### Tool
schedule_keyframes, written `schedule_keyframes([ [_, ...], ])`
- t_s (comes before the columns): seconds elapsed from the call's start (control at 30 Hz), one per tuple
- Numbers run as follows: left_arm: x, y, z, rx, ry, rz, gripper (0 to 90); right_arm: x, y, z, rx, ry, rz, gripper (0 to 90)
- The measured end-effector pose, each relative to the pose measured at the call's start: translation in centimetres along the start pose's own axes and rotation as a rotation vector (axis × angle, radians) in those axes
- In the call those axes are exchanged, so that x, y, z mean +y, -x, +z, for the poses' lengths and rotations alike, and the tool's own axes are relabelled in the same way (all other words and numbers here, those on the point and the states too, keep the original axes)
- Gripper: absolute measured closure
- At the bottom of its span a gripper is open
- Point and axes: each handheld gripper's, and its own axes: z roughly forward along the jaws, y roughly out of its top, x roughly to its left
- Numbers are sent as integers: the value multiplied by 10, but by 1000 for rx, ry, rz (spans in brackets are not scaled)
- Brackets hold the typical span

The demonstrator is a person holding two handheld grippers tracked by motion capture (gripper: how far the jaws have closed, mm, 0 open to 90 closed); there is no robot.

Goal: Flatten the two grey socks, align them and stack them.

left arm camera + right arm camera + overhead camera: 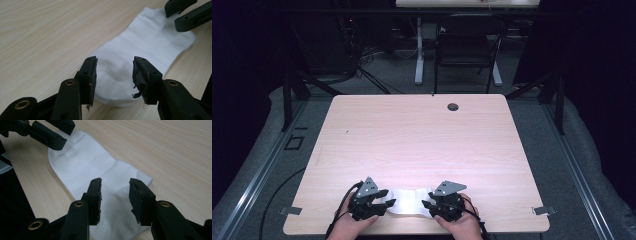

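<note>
I have both tongs released, left tongs [384, 203] and right tongs [428, 205] over opposite ends of the sock [408, 201] between them.

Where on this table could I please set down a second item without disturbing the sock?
Bare wood runs from the sock back to the grommet hole and out to both side edges. The near edge is crowded by the left gripper and right gripper.

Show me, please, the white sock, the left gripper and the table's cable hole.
white sock [150, 42]: left gripper view, its middle.
left gripper [388, 198]: high view, between the fingertips.
cable hole [453, 107]: high view, its centre.
</note>
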Motion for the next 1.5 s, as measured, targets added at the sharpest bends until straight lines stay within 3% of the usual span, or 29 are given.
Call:
schedule_keyframes([
  [0.53, -7, -2, 8, 15, -52, 38, 562, -11, 5, 8, -5, -58, 4, 628],
  [0.87, 1, -12, 20, 36, -29, 31, 566, -4, 20, 15, -26, -47, 9, 628],
  [1.2, 15, -34, 36, 63, 4, 5, 565, 12, 42, 30, -55, -52, 30, 629],
  [1.5, 18, -41, 43, 72, 27, -5, 562, 19, 52, 37, -69, -45, 37, 616],
])
